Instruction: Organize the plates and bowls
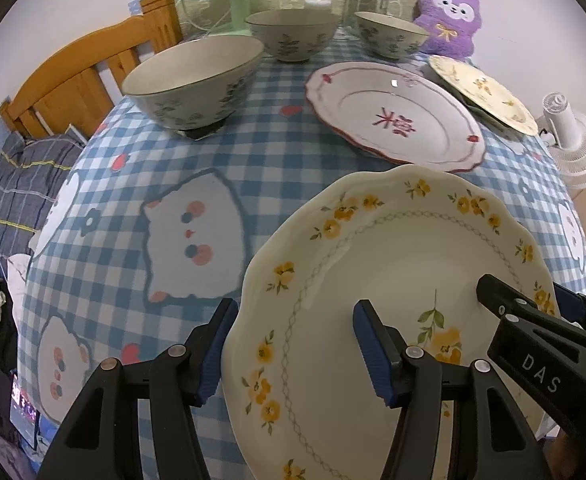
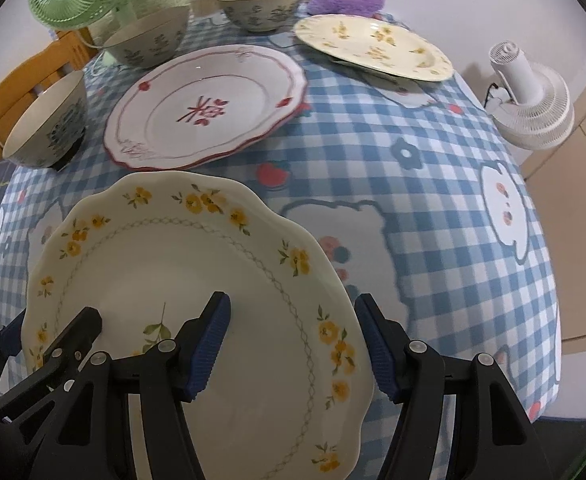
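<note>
Left wrist view: left gripper [image 1: 289,354] is straddling the near-left rim of the yellow plate [image 1: 393,264], jaws spread, 1 pad outside the rim and 1 over the well. Can't tell if either pad is actually pressing; looks like a loose bracket, not a pinch. Right gripper [image 1: 529,300] is showing at the plate's right edge. Plate is sitting at the near side of the table [image 1: 253,152], just in front of the red plate [image 1: 397,116]. 3 bowls [image 1: 197,80] are lined up at the back, and another yellow-flowered plate [image 1: 485,92] far right.

Right wrist view: right gripper [image 2: 293,346] is straddling the plate's [image 2: 189,272] right rim the same way, jaws spread, rim between the pads with gaps visible. Left gripper [image 2: 53,340] is on the opposite edge.

Judgement: this is a 2-sided carry, likely stacking onto the red plate [image 2: 205,108] or the far one [image 2: 373,46]. To do it well: keep both sides level, keep the rim seated deep between pads, move both hands together. Glazed scalloped rim will be slippery, so go slow and lower flat.
</note>
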Demonstrator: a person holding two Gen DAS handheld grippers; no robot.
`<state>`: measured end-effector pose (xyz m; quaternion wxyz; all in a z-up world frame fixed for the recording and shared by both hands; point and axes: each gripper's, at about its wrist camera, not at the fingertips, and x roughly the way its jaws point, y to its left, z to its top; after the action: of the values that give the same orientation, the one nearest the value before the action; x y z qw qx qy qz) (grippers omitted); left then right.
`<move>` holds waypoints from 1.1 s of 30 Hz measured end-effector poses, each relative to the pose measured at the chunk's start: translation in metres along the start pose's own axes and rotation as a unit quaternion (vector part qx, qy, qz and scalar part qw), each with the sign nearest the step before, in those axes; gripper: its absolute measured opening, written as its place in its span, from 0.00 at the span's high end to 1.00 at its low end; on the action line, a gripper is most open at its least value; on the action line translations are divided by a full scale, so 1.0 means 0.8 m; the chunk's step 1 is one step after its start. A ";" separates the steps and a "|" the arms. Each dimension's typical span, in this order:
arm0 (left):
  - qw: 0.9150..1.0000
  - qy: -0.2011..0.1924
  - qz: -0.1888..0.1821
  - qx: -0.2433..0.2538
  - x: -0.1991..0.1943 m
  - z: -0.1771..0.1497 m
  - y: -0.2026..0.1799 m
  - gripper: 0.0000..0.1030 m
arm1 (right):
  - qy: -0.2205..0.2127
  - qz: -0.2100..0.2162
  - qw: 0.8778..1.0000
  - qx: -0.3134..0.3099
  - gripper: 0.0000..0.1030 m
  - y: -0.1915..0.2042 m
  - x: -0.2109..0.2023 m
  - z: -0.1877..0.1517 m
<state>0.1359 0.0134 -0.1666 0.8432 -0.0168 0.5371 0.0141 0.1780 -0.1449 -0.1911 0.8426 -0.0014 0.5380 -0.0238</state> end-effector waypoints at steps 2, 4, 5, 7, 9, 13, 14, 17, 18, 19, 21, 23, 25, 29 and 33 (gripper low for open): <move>1.000 -0.001 -0.001 0.002 0.000 0.001 -0.010 0.42 | -0.001 -0.001 1.000 0.004 0.34 -0.009 -0.001 0.000; 1.000 -0.003 -0.003 0.005 -0.002 0.002 -0.019 0.42 | -0.003 -0.003 1.000 0.007 0.34 -0.018 -0.004 0.000; 1.000 -0.004 -0.005 0.007 -0.003 0.003 -0.024 0.42 | -0.004 -0.005 1.000 0.008 0.34 -0.024 -0.005 0.000; 1.000 -0.004 -0.007 0.009 -0.003 0.005 -0.033 0.42 | -0.005 -0.008 1.000 0.010 0.34 -0.034 -0.006 0.001; 1.000 -0.005 -0.011 0.012 -0.003 0.008 -0.043 0.42 | -0.006 -0.011 1.000 0.013 0.34 -0.045 -0.008 0.002; 1.000 -0.008 -0.017 0.019 -0.003 0.012 -0.070 0.42 | -0.009 -0.016 1.000 0.019 0.34 -0.072 -0.010 0.007; 1.000 -0.009 -0.018 0.020 -0.004 0.012 -0.075 0.42 | -0.009 -0.016 1.000 0.020 0.34 -0.078 -0.010 0.008; 1.000 -0.010 -0.020 0.022 -0.004 0.015 -0.096 0.42 | -0.009 -0.018 1.000 0.023 0.34 -0.101 -0.009 0.012; 0.999 -0.010 -0.021 0.023 -0.003 0.016 -0.103 0.42 | -0.008 -0.018 1.000 0.024 0.34 -0.108 -0.009 0.014; 0.999 -0.010 -0.023 0.022 -0.003 0.018 -0.109 0.42 | -0.008 -0.019 0.999 0.025 0.34 -0.115 -0.008 0.015; 0.999 -0.010 -0.025 0.024 -0.002 0.021 -0.124 0.42 | -0.009 -0.020 0.999 0.025 0.34 -0.130 -0.007 0.018; 0.999 -0.011 -0.026 0.024 -0.002 0.023 -0.136 0.42 | -0.011 -0.020 0.999 0.025 0.34 -0.142 -0.006 0.021; 0.999 -0.010 -0.026 0.024 -0.001 0.026 -0.147 0.42 | -0.012 -0.020 0.999 0.024 0.34 -0.154 -0.004 0.025; 0.999 -0.010 -0.023 0.022 0.002 0.029 -0.169 0.42 | -0.011 -0.020 0.999 0.024 0.34 -0.175 0.001 0.030; 0.999 -0.011 -0.023 0.021 0.005 0.033 -0.186 0.42 | -0.010 -0.019 0.999 0.025 0.34 -0.192 0.004 0.034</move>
<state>0.1677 -0.1344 -0.1574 0.8493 -0.0112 0.5276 -0.0161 0.1983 -0.2992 -0.1785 0.8473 0.0094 0.5284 -0.0530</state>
